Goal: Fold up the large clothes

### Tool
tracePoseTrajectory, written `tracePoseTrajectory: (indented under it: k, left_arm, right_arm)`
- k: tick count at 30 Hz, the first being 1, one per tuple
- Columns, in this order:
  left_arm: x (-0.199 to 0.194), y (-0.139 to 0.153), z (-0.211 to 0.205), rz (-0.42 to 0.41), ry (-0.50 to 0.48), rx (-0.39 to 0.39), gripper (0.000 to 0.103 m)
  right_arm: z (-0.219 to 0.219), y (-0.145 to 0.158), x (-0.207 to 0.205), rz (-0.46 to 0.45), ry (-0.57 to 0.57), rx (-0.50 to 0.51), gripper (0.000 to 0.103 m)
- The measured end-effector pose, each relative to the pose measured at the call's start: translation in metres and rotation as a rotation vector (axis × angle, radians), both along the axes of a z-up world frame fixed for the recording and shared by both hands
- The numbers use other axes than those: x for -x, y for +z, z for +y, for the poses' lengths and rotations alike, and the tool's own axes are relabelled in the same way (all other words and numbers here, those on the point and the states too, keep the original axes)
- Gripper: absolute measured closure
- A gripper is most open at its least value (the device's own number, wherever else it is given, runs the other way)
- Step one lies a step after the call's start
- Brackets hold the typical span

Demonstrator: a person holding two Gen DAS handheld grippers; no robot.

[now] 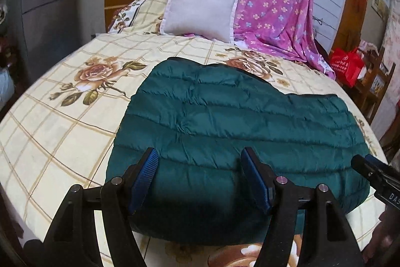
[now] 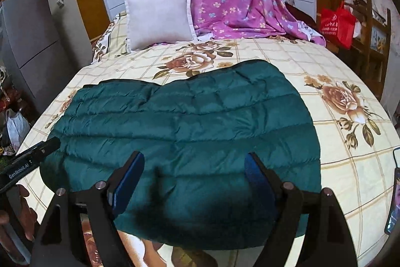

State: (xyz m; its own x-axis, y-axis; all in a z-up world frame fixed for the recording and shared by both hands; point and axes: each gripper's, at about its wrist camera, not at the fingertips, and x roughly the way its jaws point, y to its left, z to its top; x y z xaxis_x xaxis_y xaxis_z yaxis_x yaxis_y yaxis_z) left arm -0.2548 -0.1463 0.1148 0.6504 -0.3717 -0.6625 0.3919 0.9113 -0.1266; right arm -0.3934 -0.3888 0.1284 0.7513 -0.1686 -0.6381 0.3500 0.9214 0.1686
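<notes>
Now both your tools hang above the jacket (image 1: 225,131) with nothing between their pads: the left tool (image 1: 200,179) is spread wide, and so is the right tool (image 2: 195,182). The jacket lies on the bed (image 1: 62,131), already doubled into a rough block, its near edge at 6 o'clock under you. You look to be between folds; next, pick an edge and close on it. A red bag (image 2: 337,24) hangs at 2 o'clock; its contents are hidden.
</notes>
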Motion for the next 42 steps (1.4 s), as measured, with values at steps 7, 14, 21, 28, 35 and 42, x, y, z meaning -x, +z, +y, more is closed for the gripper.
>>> tracePoseTrajectory:
  k: [7, 14, 21, 28, 35, 42]
  left_arm:
    - [0.014, 0.006, -0.005, -0.05, -0.002, -0.01, 0.053]
    - [0.023, 0.011, -0.009, -0.1, 0.021, -0.044, 0.053]
    - [0.031, 0.013, -0.016, -0.145, 0.04, -0.084, 0.053]
    - [0.039, 0.014, -0.018, -0.182, 0.041, -0.109, 0.053]
    - [0.041, 0.014, -0.019, -0.177, 0.047, -0.109, 0.053]
    - [0.044, 0.016, -0.016, -0.179, 0.058, -0.101, 0.053]
  right_arm:
    - [0.016, 0.005, 0.004, -0.025, 0.004, 0.041, 0.017]
    - [0.019, 0.008, 0.007, -0.042, -0.016, 0.068, 0.014]
    - [0.015, 0.004, 0.008, -0.055, -0.023, 0.031, 0.013]
    - [0.017, 0.001, 0.008, -0.06, -0.013, 0.029, 0.012]
    - [0.024, 0.004, 0.008, -0.07, -0.016, 0.051, 0.01]
    - [0.03, 0.006, 0.005, -0.065, -0.011, 0.066, 0.008]
